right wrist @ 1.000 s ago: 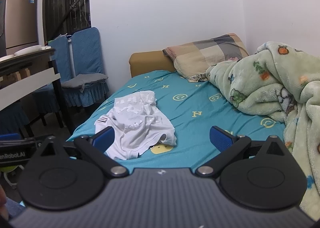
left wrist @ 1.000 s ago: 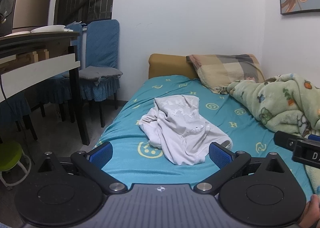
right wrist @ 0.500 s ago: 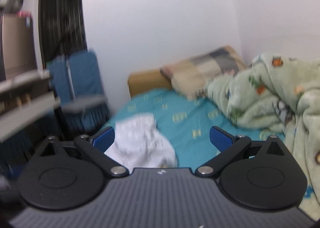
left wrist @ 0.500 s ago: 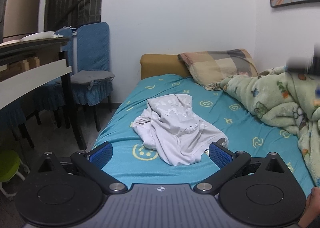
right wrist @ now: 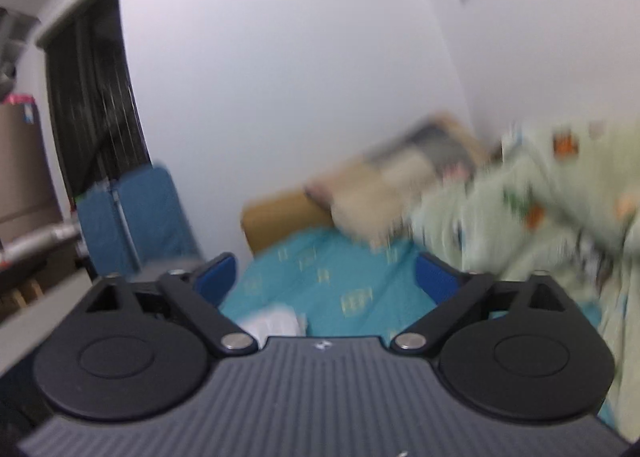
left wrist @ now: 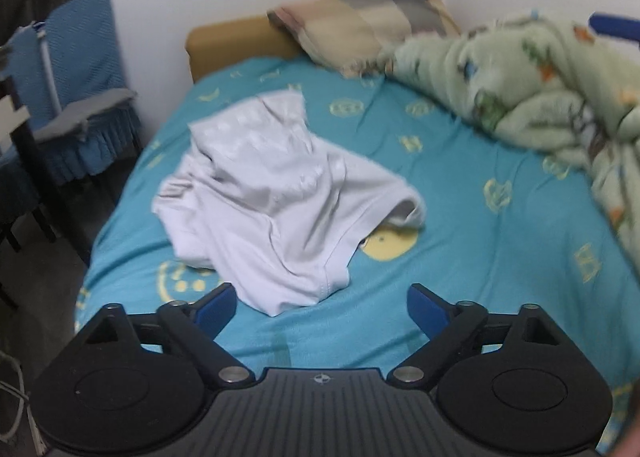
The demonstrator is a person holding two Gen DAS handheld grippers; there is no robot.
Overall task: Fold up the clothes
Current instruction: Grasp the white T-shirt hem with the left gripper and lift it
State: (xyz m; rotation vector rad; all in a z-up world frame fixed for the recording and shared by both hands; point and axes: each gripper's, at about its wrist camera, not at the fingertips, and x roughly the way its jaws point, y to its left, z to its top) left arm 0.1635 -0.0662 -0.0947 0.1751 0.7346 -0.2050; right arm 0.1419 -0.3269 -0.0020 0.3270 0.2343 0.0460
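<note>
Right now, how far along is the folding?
Nothing looks done: the white garment lies crumpled on the teal bedsheet. Nothing is in hand: the left gripper hovers near its closest hem, jaws open and empty; the right gripper, also open, points up toward the wall. Grasping, spreading and folding all remain.

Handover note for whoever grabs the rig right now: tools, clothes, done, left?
Left tool: open, empty, low over the near edge of the bed, just short of the white garment.
Right tool: open, empty, raised and aimed at the wall; its view is blurred.
The garment lies crumpled on the teal sheet, beside the green blanket.
Done: nothing folded.
Left: spread it flat, then fold.
</note>
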